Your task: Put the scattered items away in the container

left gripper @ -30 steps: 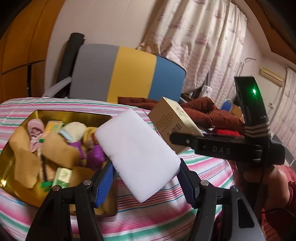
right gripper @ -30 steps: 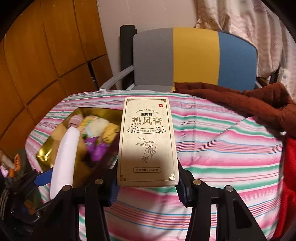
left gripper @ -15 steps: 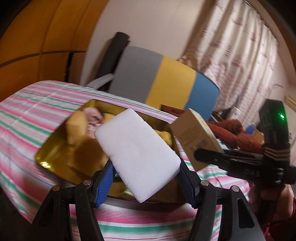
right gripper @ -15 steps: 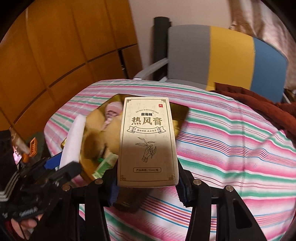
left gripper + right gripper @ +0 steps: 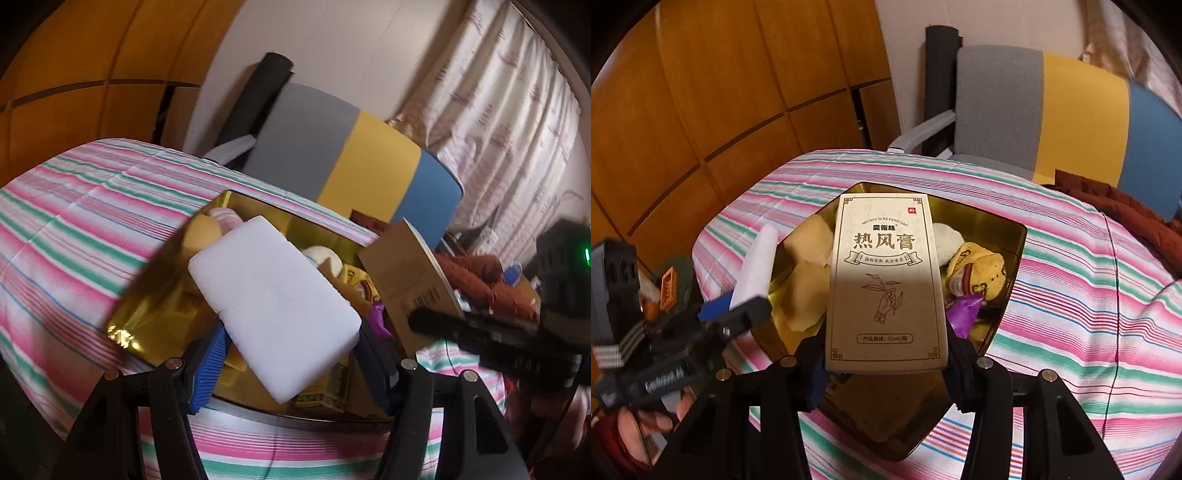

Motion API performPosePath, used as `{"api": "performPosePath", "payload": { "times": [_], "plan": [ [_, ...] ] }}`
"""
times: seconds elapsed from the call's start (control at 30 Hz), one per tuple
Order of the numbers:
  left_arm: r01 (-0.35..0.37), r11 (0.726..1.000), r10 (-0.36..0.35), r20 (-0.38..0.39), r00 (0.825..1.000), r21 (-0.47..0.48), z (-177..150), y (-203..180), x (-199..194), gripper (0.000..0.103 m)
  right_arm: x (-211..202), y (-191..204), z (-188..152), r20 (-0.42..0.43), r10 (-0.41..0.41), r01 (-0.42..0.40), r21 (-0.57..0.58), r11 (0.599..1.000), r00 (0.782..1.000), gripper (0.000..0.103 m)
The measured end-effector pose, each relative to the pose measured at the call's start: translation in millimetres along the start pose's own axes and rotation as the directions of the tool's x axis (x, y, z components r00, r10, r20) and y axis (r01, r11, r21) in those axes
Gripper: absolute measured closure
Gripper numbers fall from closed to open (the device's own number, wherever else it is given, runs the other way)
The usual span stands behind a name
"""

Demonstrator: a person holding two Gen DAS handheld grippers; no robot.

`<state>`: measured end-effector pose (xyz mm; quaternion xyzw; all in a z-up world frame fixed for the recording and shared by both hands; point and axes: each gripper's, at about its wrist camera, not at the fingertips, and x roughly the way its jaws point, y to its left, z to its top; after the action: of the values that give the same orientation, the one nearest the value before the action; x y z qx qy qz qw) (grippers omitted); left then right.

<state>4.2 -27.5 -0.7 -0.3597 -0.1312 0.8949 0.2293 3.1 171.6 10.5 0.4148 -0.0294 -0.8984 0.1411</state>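
My left gripper [image 5: 291, 363] is shut on a white sponge block [image 5: 273, 310], held tilted above the gold container [image 5: 147, 317]. My right gripper [image 5: 884, 365] is shut on a tan cardboard box with printed characters [image 5: 886, 284], held over the same gold container [image 5: 1008, 236]. Inside the container lie yellow cloths [image 5: 805, 295], a yellow sock [image 5: 979, 273], a purple wrapper [image 5: 962, 310] and other small items. The right wrist view shows the left gripper [image 5: 727, 314] with the sponge [image 5: 757, 262] at the container's left rim. The tan box [image 5: 410, 280] appears to the right in the left wrist view.
The container sits on a pink, green and white striped cloth [image 5: 1071, 288]. Behind stands a chair with a grey, yellow and blue back [image 5: 1045, 110]. A brown garment [image 5: 1123, 206] lies at the right. Wooden panels [image 5: 701, 92] and curtains [image 5: 498, 122] line the walls.
Both grippers have moved left across the striped cloth, so the sponge and the box now hang over the gold container. Their grips have not changed.
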Motion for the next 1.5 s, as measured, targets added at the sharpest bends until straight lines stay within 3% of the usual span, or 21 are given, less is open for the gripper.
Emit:
{"api": "performPosePath", "payload": {
  "times": [0.17,0.3,0.47,0.73,0.87,1.03,1.1,1.23,1.33,1.5],
  "plan": [
    [0.035,0.998,-0.031,-0.073,0.997,0.052,-6,-14,21,0.036,8,-9,20,-0.002,-0.003,0.003,0.021,1.0,1.0,0.052],
    [-0.001,0.997,0.009,-0.115,0.993,0.073,-8,-15,39,0.035,17,-11,37,-0.001,0.003,-0.003,0.03,1.0,1.0,0.052],
    [-0.024,0.998,0.03,-0.107,0.994,0.053,-4,-11,45,0.03,41,-7,57,-0.025,0.052,-0.05,0.056,0.997,0.998,0.052],
    [-0.017,1.0,0.016,-0.126,0.992,-0.002,-13,-1,31,0.026,89,11,81,-0.06,0.056,-0.053,0.054,0.997,0.997,0.051],
    [-0.031,0.999,0.027,-0.106,0.994,-0.041,-16,8,25,0.026,108,10,86,-0.071,0.104,-0.098,0.085,0.992,0.992,0.034],
    [-0.024,0.999,0.017,-0.13,0.991,-0.048,-14,7,32,0.025,95,0,77,-0.033,0.109,-0.103,0.135,0.985,0.994,0.032],
    [-0.049,0.998,0.046,-0.112,0.993,-0.03,-12,2,35,0.014,83,-6,73,-0.006,0.105,-0.103,0.152,0.983,0.994,0.032],
    [-0.059,0.998,0.064,-0.149,0.987,0.038,-6,-7,46,0.015,62,-14,65,0.024,0.088,-0.09,0.166,0.982,0.996,0.032],
    [-0.045,0.998,0.049,-0.102,0.994,0.043,0,-10,33,0.015,44,-15,57,0.043,0.082,-0.087,0.152,0.985,0.996,0.032],
    [-0.097,0.995,0.097,-0.033,0.995,0.007,6,1,6,0.015,26,-7,42,0.051,0.029,-0.033,0.085,0.996,0.998,0.032]
  ]
}}
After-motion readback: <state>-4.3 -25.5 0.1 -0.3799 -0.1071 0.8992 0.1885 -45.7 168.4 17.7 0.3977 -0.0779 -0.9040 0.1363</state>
